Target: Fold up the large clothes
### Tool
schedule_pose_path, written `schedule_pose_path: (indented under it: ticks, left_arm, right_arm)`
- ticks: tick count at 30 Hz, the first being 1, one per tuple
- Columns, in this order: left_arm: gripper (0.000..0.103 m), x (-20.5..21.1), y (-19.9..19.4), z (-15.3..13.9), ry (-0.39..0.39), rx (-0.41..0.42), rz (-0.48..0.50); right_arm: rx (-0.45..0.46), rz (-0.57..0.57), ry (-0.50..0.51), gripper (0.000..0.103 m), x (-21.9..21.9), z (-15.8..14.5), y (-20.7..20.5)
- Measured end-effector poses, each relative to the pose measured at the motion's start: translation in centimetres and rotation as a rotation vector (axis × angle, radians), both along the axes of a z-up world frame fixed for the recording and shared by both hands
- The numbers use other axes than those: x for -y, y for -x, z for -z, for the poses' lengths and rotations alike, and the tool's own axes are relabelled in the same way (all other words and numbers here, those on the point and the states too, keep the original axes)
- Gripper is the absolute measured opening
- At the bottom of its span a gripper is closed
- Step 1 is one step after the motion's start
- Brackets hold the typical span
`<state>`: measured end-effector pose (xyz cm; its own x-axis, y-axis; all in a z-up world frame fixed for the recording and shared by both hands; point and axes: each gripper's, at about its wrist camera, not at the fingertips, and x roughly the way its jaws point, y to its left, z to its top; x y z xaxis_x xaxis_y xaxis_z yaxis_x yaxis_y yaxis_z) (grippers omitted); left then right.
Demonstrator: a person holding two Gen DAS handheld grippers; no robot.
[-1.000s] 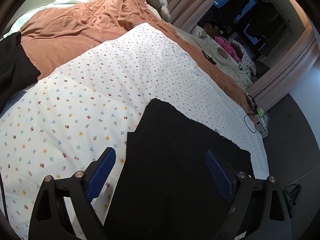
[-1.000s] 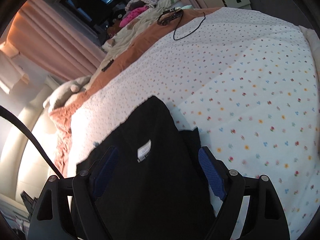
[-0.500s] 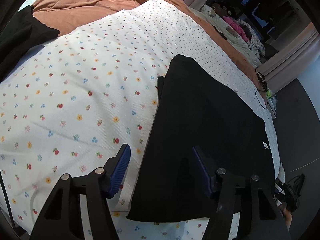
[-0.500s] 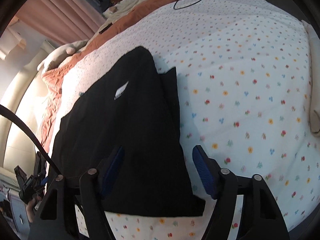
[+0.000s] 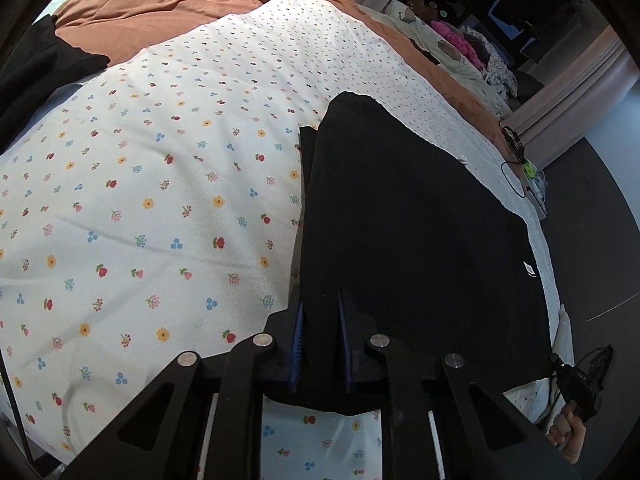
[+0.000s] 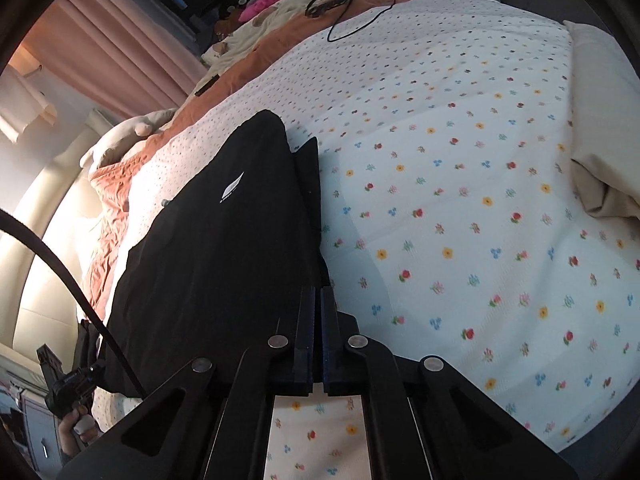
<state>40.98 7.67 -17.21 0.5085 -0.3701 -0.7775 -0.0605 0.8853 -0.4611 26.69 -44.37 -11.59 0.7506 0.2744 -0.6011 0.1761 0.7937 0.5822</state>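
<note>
Since a second ago both tongs have dropped from a wide spread onto the near edge of the black cotton garment (image 5: 400,220). The left tongs (image 5: 320,344) pinch its near left corner; the right tongs (image 6: 317,332) press together on its near right corner, probably to lift that hem for the next fold. The garment lies flat on the flower-printed white bedspread (image 5: 160,200), partly folded, a white label (image 6: 232,190) showing.

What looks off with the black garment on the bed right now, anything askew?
One thing: on the black garment, a narrow under-layer juts past the folded top layer's long edge, so the layers aren't flush. Both the left hand-held gripper and right hand-held gripper pinch its near edge. Nothing spilled or damaged.
</note>
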Motion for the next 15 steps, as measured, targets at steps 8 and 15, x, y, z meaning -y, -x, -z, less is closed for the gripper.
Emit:
schedule_pose_path:
  ticks: [8, 15]
  left_arm:
    - [0.017, -0.1, 0.0, 1.3, -0.007, -0.032, 0.004]
    - [0.02, -1.5, 1.5, 2.2, 0.061, -0.047, -0.01]
  right_arm:
    - [-0.049, -0.01, 0.027, 0.0, -0.3, 0.5, 2.0]
    - [-0.113, 0.011, 0.045, 0.0, -0.5, -0.2, 2.2]
